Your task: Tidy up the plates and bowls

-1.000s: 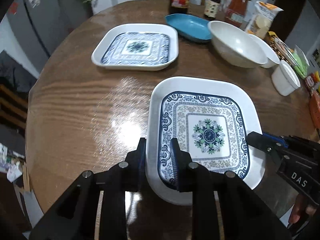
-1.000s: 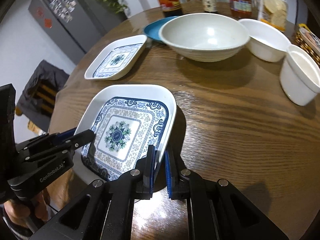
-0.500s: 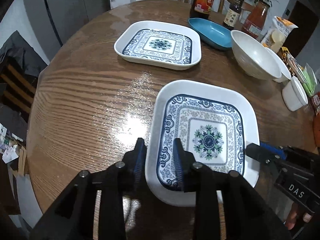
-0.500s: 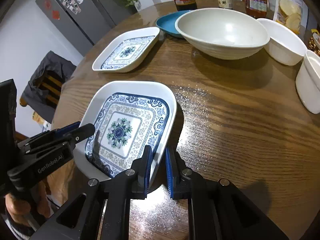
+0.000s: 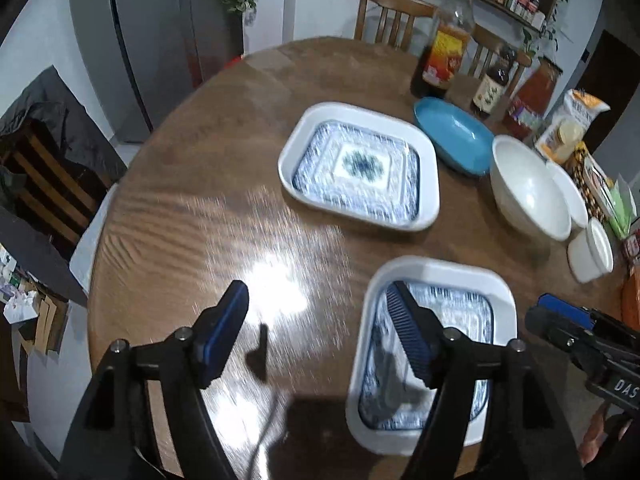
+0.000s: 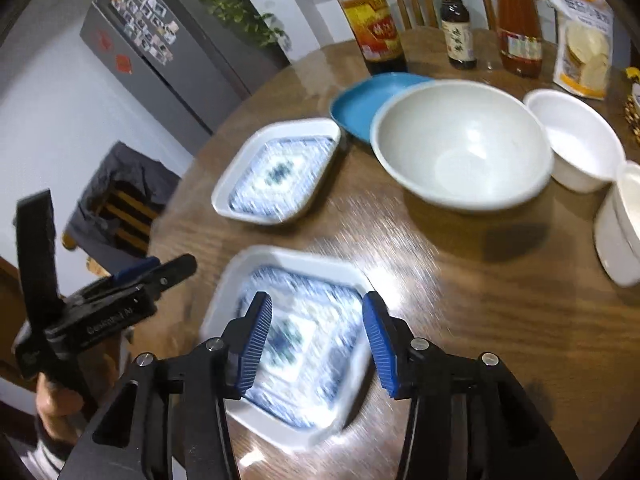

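Observation:
A square white plate with a blue pattern (image 5: 440, 268) (image 6: 296, 258) lies flat on the round wooden table (image 5: 200, 220) near its front edge. My left gripper (image 5: 318, 308) hovers above it, jaws opening; its right finger is over the plate's left side, its left finger over bare wood. My right gripper (image 6: 318, 320) also hangs above the plate, jaws opening, and its pads are clear of the plate's right rim. A second matching plate (image 5: 360, 164) (image 6: 280, 172) sits farther back. Each gripper shows in the other's view: the right gripper (image 5: 548, 318), the left gripper (image 6: 172, 272).
Behind the far plate lie a blue oval dish (image 6: 360, 100), a large white bowl (image 6: 460, 144), a smaller white bowl (image 6: 576, 140) and a white cup (image 6: 620, 224). Sauce bottles (image 6: 372, 20) and a snack bag (image 6: 584, 40) line the back edge. Chairs and a fridge stand around.
Both grippers were shut on the near plate's rims; now both have opened and lifted back and up. The plate rests on the table.

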{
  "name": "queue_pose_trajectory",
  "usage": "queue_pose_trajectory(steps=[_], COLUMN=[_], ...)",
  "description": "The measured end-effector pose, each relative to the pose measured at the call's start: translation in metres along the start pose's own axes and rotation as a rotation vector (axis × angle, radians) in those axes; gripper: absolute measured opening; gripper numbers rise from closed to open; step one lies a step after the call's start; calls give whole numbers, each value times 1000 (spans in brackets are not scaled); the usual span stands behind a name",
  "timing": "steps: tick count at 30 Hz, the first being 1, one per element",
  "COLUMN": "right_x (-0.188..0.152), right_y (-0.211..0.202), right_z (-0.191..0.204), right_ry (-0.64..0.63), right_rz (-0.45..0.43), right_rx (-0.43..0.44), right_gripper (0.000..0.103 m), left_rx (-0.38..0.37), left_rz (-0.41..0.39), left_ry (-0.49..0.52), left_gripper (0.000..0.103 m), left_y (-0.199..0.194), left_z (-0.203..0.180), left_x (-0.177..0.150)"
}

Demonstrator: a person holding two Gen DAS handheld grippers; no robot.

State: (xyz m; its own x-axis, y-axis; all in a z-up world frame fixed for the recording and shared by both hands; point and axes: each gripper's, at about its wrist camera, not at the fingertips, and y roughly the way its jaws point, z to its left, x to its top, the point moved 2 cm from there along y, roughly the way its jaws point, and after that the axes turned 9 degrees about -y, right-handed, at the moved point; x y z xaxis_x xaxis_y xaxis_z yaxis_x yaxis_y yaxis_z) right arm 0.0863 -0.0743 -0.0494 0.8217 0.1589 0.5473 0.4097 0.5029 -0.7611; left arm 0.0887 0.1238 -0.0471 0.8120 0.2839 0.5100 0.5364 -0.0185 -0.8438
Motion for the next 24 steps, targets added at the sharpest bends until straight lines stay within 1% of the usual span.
queue_pose_trajectory(steps=[1, 4, 7, 9, 12, 15, 18, 21, 24], right_x=[8, 28, 38, 44, 51, 58, 64, 68, 70], right_y=[4, 18, 37, 51, 66, 80, 92, 102, 110], right_z=[1, 4, 4, 4, 8, 13, 12, 10, 11], right_ry=[10, 21, 38, 45, 24, -7, -7, 3, -15], right_rz=[4, 2, 20, 44, 61, 83, 94, 103, 116], right_rx=[7, 12, 7, -8, -39, -69, -98, -109, -127], right_gripper=[48, 48, 48, 48, 48, 48, 48, 48, 48], left_rx=[4, -5, -3, 9, 21, 52, 80, 76, 75], left_rz=[-7, -23, -35, -38, -21, -24, -9, 12, 17], left_ry=[3, -2, -6, -17, -29, -4, 10, 18, 37], left_gripper=[76, 77, 77, 77, 77, 77, 77, 77, 77], left_y=[0, 3, 11, 20, 38, 51, 66, 78, 85], left_z=[1, 1, 3, 6, 9, 8, 10, 11, 11], left_x=[6, 25, 43, 53, 66, 74, 79, 81, 82])
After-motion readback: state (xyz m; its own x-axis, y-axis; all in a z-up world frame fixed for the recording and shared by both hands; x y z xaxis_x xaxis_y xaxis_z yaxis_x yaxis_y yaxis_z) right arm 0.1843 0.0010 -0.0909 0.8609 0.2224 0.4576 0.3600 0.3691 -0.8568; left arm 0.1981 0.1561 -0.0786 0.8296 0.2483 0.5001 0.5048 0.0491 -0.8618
